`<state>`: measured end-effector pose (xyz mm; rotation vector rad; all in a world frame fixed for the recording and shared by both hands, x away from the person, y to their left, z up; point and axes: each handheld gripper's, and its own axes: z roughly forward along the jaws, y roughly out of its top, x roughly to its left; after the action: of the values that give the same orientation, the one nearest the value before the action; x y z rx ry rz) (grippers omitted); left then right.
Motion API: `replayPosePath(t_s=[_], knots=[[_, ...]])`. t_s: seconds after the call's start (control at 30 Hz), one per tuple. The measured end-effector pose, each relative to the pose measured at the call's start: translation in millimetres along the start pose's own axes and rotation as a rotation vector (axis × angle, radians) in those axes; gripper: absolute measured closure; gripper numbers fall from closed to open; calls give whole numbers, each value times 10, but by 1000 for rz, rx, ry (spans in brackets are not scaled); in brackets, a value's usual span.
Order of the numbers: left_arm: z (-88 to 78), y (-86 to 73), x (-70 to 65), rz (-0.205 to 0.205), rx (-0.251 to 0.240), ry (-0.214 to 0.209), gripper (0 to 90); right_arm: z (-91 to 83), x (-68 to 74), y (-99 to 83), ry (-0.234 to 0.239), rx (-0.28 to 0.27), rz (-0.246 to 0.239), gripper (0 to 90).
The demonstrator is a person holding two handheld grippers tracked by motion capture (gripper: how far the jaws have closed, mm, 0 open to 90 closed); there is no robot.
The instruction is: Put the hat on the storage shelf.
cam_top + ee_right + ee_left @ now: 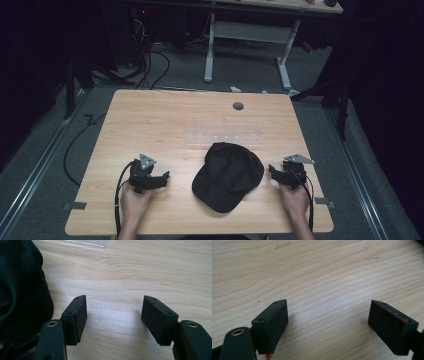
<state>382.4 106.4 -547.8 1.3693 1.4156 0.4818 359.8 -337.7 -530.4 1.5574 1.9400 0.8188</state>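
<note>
Black baseball cap [228,175] lies low and centre in the high view, on your wooden bench [160,125], between your grippers. Your left gripper [161,178] and right gripper [274,172] each rest beside it, fingers spread wide around nothing.

We can read no text, label, brand, number or sign anywhere, neither on the black cap [228,175] nor on the bench [150,125].
</note>
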Motion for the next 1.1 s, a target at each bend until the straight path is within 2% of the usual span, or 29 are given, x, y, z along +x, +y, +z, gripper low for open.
replayPosePath(t_s=[1.1], knots=[[0,1,0,0,-2,3,174,-6,0,-5,11,3,-7,357]])
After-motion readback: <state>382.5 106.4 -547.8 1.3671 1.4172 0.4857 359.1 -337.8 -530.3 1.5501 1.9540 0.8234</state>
